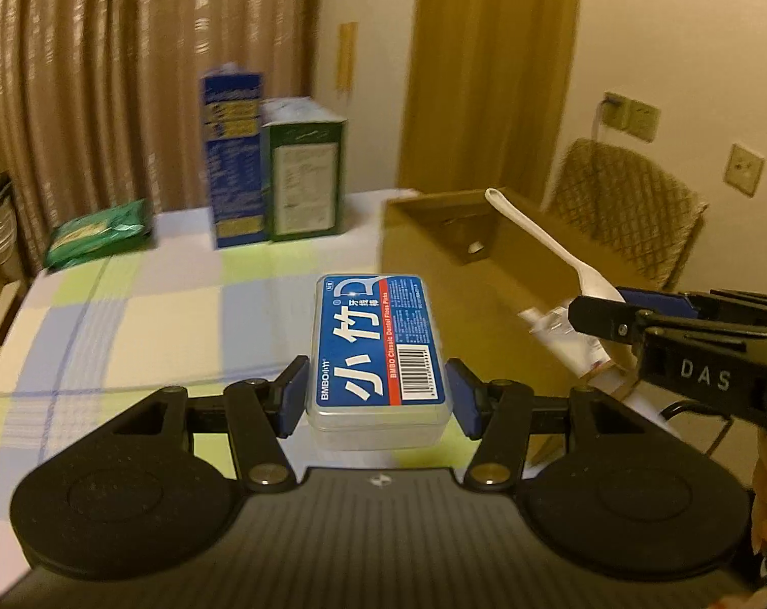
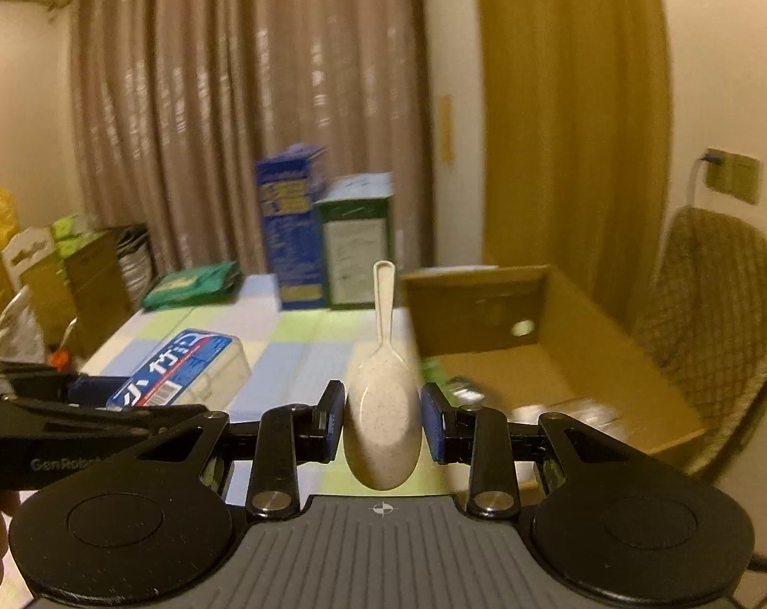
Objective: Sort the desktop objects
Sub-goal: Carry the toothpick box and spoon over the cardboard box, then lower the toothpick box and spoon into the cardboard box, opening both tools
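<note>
My left gripper is shut on a clear floss-pick box with a blue label, held above the checked tablecloth. The same box shows at the left of the right wrist view, in the left gripper. My right gripper is shut on the bowl of a speckled white rice spoon, handle pointing away. In the left wrist view that spoon sticks up from the right gripper, above an open cardboard box.
The cardboard box holds several small items at its bottom. A blue carton and a green carton stand at the table's far edge, a green packet to their left. A woven chair stands right of the box.
</note>
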`<state>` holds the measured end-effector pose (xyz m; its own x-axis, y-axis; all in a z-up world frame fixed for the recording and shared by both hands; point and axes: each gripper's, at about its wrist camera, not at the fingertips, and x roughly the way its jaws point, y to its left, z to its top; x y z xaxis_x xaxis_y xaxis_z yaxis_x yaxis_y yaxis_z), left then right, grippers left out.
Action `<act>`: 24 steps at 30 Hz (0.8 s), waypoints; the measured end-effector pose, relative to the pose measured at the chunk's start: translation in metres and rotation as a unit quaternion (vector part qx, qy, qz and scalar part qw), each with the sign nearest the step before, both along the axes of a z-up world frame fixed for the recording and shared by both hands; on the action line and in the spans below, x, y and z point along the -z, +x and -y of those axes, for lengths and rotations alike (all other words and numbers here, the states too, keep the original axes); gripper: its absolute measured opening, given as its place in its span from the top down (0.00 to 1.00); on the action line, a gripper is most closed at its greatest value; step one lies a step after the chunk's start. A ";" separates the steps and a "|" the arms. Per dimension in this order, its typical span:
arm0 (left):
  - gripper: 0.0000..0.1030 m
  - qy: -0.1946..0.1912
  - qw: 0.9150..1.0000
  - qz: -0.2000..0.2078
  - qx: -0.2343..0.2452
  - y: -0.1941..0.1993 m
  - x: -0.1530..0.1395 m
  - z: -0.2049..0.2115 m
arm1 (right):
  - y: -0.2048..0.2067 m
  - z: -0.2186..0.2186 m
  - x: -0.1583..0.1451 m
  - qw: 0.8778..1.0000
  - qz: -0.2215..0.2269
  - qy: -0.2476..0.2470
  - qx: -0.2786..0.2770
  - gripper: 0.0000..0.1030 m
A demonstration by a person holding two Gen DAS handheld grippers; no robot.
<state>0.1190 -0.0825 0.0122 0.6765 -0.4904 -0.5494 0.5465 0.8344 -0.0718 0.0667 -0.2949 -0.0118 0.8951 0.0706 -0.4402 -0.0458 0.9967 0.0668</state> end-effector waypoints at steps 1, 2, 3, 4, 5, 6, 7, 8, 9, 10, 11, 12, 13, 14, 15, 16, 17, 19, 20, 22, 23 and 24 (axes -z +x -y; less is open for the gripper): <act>0.50 -0.004 1.000 0.000 0.007 0.000 -0.003 0.010 | 0.001 0.010 -0.004 1.000 0.001 0.002 0.007 0.72; 0.50 -0.007 1.000 0.000 0.015 0.001 -0.005 0.020 | 0.002 0.021 -0.007 1.000 0.002 0.003 0.015 0.71; 0.50 -0.010 1.000 0.001 0.021 0.001 -0.007 0.030 | 0.004 0.031 -0.009 1.000 0.003 0.001 0.023 0.71; 0.50 -0.012 0.999 0.002 0.029 0.002 -0.009 0.042 | 0.006 0.041 -0.010 1.000 0.002 0.000 0.029 0.71; 0.50 -0.013 0.999 0.001 0.036 0.004 -0.009 0.053 | 0.009 0.053 -0.010 0.999 -0.001 0.000 0.035 0.71; 0.50 -0.014 0.999 -0.001 0.044 0.006 -0.009 0.064 | 0.012 0.061 -0.010 0.999 -0.002 -0.001 0.039 0.71; 0.50 -0.014 0.999 -0.003 0.052 0.008 -0.009 0.077 | 0.014 0.070 -0.010 0.999 -0.003 -0.002 0.043 0.71; 0.50 -0.015 0.998 -0.003 0.058 0.010 -0.009 0.088 | 0.016 0.080 -0.010 0.999 -0.004 -0.004 0.048 0.71; 0.50 -0.015 0.998 -0.004 0.064 0.012 -0.009 0.099 | 0.020 0.086 -0.009 0.999 -0.006 -0.003 0.051 0.71; 0.50 -0.017 0.997 -0.006 0.070 0.015 -0.008 0.112 | 0.024 0.093 -0.009 0.998 -0.008 -0.002 0.055 0.71; 0.50 -0.019 0.997 -0.008 0.074 0.017 -0.007 0.122 | 0.025 0.101 -0.008 0.998 -0.010 -0.003 0.058 0.71; 0.50 -0.022 0.996 -0.011 0.081 0.021 -0.006 0.132 | 0.029 0.107 -0.006 0.998 -0.011 -0.003 0.061 0.71; 0.50 -0.026 0.996 -0.014 0.085 0.025 -0.005 0.140 | 0.031 0.112 -0.004 0.998 -0.013 -0.002 0.063 0.71; 0.50 -0.033 0.996 -0.017 0.087 0.031 -0.003 0.149 | 0.034 0.119 -0.003 0.998 -0.015 0.000 0.066 0.71; 0.50 -0.036 0.995 -0.020 0.087 0.035 -0.001 0.155 | 0.037 0.123 -0.001 0.998 -0.017 0.003 0.068 0.71; 0.50 -0.039 0.995 -0.021 0.087 0.041 0.001 0.163 | 0.040 0.127 0.001 0.997 -0.020 0.006 0.070 0.71; 0.48 -0.037 0.995 -0.020 0.086 0.044 0.003 0.168 | 0.041 0.131 0.003 0.997 -0.022 0.009 0.071 0.71; 0.43 -0.019 0.996 -0.018 0.080 0.050 0.006 0.177 | 0.045 0.134 0.007 0.997 -0.026 0.015 0.067 0.71; 0.43 -0.018 0.996 -0.017 0.081 0.051 0.006 0.176 | 0.049 0.135 0.008 0.997 -0.029 0.018 0.064 0.71; 0.43 -0.018 0.997 -0.016 0.079 0.053 0.006 0.174 | 0.053 0.135 0.012 0.997 -0.034 0.025 0.058 0.71; 0.43 -0.019 0.997 -0.015 0.075 0.054 0.007 0.171 | 0.057 0.135 0.014 0.997 -0.038 0.030 0.053 0.71; 0.43 -0.022 0.997 -0.017 0.068 0.055 0.008 0.167 | 0.059 0.134 0.016 0.997 -0.040 0.035 0.048 0.71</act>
